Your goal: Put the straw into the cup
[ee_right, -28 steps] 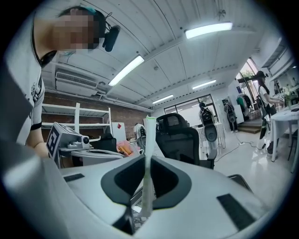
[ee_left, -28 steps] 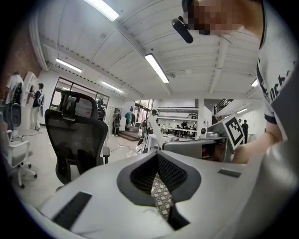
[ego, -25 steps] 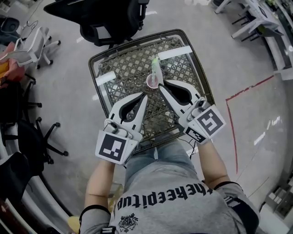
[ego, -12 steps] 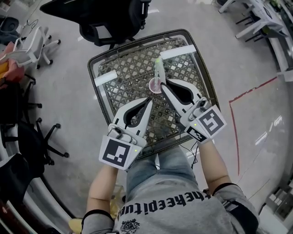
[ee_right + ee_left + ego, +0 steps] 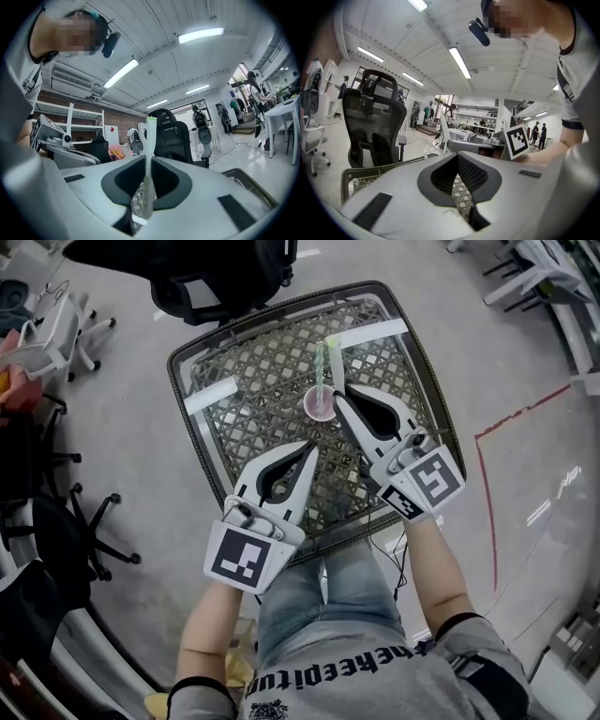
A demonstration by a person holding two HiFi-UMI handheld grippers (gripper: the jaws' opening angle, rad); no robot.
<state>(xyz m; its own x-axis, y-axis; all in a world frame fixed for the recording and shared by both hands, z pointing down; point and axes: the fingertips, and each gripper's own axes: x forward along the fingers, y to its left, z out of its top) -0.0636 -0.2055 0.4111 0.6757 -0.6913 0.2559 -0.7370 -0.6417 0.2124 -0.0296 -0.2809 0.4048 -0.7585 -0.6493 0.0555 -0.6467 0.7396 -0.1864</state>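
Over wicker table [image 5: 246, 420]: right gripper [image 5: 338, 396] pinching upright pale-green straw [image 5: 323, 362], its foot at round pink cup [image 5: 317, 406].
Left gripper [image 5: 310, 448]: closed, empty.

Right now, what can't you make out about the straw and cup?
Lower end of straw: head view, too small beside the right hand-held gripper to tell if it's inside the cup.
Whole cup: right gripper view, hidden behind the jaws.
Any cup contents: head view, too small.

Long ceiling tube lights [image 5: 459, 61] lit the room brightly and evenly, and they glared white in both gripper views. Reflected streaks shone on the pale floor [image 5: 539, 512]. Every view curved like a fisheye. The gripper views darkened at their rounded edges, and the left gripper [image 5: 457, 155] looked soft so near its lens.
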